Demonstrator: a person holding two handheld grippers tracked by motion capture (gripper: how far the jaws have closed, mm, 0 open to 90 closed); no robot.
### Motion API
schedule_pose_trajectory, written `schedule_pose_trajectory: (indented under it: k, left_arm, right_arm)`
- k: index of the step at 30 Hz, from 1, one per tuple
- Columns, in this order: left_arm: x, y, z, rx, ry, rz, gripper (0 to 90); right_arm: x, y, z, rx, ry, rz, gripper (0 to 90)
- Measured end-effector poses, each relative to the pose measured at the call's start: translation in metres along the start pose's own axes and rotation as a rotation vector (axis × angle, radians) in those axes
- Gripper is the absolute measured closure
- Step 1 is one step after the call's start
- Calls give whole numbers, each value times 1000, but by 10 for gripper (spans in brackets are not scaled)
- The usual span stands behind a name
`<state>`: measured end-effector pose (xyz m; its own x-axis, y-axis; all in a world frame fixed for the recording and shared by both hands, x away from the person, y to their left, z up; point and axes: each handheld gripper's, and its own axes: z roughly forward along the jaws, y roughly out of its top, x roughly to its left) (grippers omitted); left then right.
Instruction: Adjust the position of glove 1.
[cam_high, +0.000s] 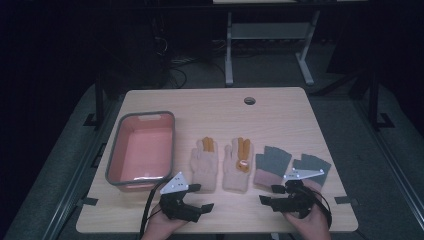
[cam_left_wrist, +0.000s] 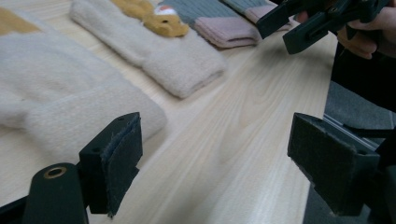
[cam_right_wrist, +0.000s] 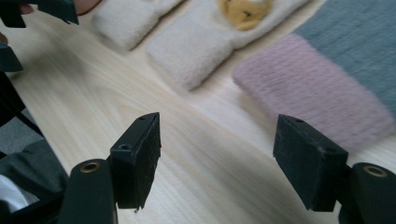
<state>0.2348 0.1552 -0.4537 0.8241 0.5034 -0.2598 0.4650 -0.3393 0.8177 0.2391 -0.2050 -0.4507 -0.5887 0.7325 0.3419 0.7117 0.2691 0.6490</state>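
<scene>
Four gloves are lying in a row right of the pink bin (cam_high: 141, 150); both grippers are being held empty, jaws spread wide, just in front of them. The left gripper (cam_high: 204, 206) is best lowered onto the cream glove (cam_high: 204, 164) at its cuff; its long axis is running cuff-near, fingers pointing away; the right gripper (cam_high: 266, 195) is being kept beside the grey glove (cam_high: 270, 167).

Four gloves (cam_high: 239, 165) flat on table (cam_high: 280, 115)

Two hands come in from the near edge, each holding a black gripper. The left gripper (cam_high: 202, 197) has its jaws wide apart with nothing between them. The right gripper (cam_high: 269, 195) is the same, and they point toward each other.
</scene>
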Motion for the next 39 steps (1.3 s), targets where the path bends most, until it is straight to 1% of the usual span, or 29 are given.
schedule_pose_trajectory:
  k: [3,4,5,6,7,8,9,10,11,12,13,14,15,17,19,20,21,22,23,24,25,26,31,33,34,35,39]
  left_arm:
    - [-2,0,1,1,2,5,179]
    - [-2,0,1,4,2,7,179]
    - [-2,-1,2,5,-3,3,179]
    - [-1,-3,4,17,-3,4,178]
    - [-1,-3,4,17,-3,4,178]
    - [0,-4,5,27,-2,3,178]
    - [0,-4,5,29,-4,-2,179]
    - [1,-4,5,30,4,10,178]
    - [1,-4,5,30,4,10,178]
    - [1,-3,4,28,7,19,179]
    - [1,-3,3,13,2,12,179]
    - [1,-3,3,13,2,12,178]
    - [1,-3,2,15,5,17,178]
    - [1,-4,2,16,5,20,179]
    - [0,-4,1,15,5,21,179]
    - [0,-4,1,12,5,23,179]
    - [0,-4,1,13,8,29,179]
    - [-1,-4,1,14,14,31,178]
    - [-1,-4,1,15,15,31,178]
    - [-1,-4,0,13,14,34,178]
    - [-1,-4,0,13,14,34,178]
    - [-1,-4,0,11,15,36,178]
    - [-2,-4,0,14,25,38,179]
    - [-1,-4,0,18,26,32,178]
    - [-1,-4,0,12,21,24,179]
    - [-1,-4,0,10,20,23,179]
    - [-2,-4,0,13,25,34,178]
  right_arm:
    - [4,0,1,6,5,-10,315]
    - [7,0,2,7,7,-23,315]
    - [7,0,2,7,7,-23,315]
    - [10,1,3,14,5,-26,303]
    - [10,1,3,14,5,-26,303]
    - [11,0,4,12,3,-39,301]
    - [12,0,5,21,5,-36,301]
    - [15,-1,7,31,7,-44,301]
    - [15,-1,7,31,7,-44,301]
    - [19,-1,8,29,12,-51,296]
    - [20,-1,8,25,28,-45,295]
    - [20,-1,8,25,28,-45,295]
    - [22,0,9,25,41,-42,295]
    - [23,2,10,26,36,-61,295]
    - [24,6,12,33,40,-69,295]
    - [24,12,12,33,52,-55,294]
    - [24,12,12,33,52,-55,294]
    - [23,15,12,39,53,-63,293]
    - [23,18,12,43,47,-67,293]
    - [23,25,13,61,42,-63,293]
    - [23,25,13,61,42,-63,293]
    - [22,30,14,62,42,-66,304]
    - [26,37,17,84,25,-94,303]
    - [27,40,17,88,23,-98,302]
    - [27,42,17,96,20,-97,301]
    - [27,46,16,103,18,-106,300]
    - [26,58,12,114,3,-116,295]
